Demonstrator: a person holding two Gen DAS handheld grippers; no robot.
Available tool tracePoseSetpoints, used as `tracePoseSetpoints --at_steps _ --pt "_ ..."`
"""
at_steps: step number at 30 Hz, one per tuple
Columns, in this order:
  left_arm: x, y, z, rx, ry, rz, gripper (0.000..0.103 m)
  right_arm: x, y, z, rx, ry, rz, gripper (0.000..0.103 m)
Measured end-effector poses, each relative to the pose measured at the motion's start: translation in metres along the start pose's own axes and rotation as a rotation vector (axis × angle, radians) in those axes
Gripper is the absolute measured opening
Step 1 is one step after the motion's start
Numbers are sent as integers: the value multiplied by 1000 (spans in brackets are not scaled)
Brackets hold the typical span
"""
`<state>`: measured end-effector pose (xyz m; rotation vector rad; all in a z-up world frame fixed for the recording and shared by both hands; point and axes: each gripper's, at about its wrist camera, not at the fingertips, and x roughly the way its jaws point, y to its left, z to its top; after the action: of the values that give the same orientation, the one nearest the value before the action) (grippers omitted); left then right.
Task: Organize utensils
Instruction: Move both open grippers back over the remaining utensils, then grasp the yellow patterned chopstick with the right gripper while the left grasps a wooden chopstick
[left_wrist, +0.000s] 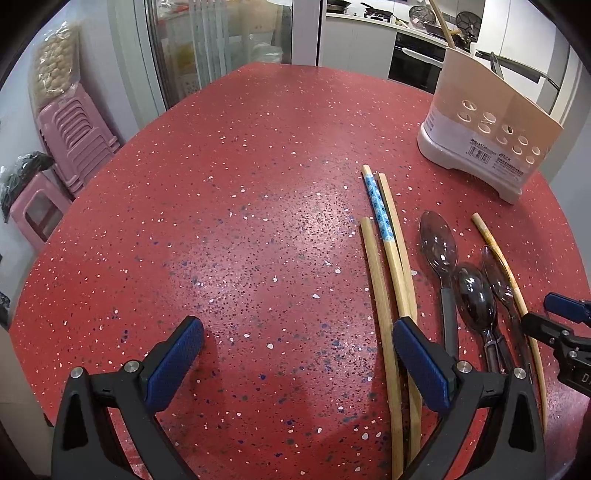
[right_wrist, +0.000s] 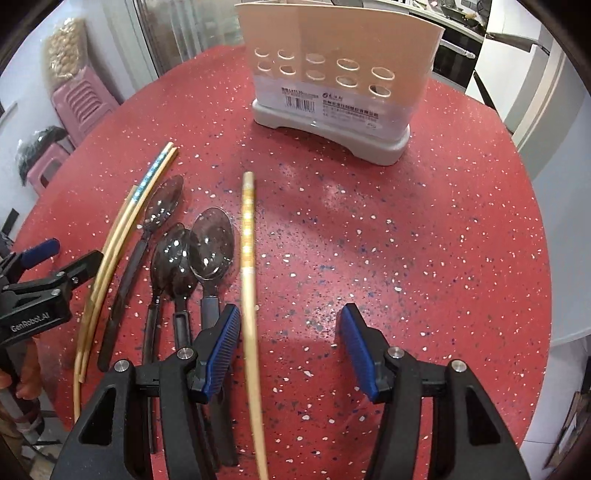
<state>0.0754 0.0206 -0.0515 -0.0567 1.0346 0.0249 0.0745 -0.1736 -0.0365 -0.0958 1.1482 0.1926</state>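
Observation:
Three bamboo chopsticks, one with a blue patterned band, lie side by side on the red speckled table. To their right lie three dark translucent spoons and a single chopstick. My left gripper is open over bare table, and its right finger overlaps the bundle in view. My right gripper is open too. The single chopstick lies between its fingers, close beside the left pad. The spoons lie just left of it. The beige perforated utensil holder stands further back.
The holder stands near the table's far right edge. My right gripper shows at the right edge of the left wrist view, and my left gripper sits by the chopstick bundle. Pink stools stand beyond the table's left edge.

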Motion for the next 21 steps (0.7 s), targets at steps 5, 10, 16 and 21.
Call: tracePoseSetpoints --at_steps 5,10,16,21 --pt "5 2 3 16 10 25 103 3 6 3 -35 0 -16 60" --pt "7 3 6 27 21 19 103 5 13 10 -55 9 -10 60" --pt "11 0 15 28 56 12 103 12 14 26 -78 35 0 58" --pt "9 -11 23 89 87 -22 103 12 21 34 -120 72 24 37"
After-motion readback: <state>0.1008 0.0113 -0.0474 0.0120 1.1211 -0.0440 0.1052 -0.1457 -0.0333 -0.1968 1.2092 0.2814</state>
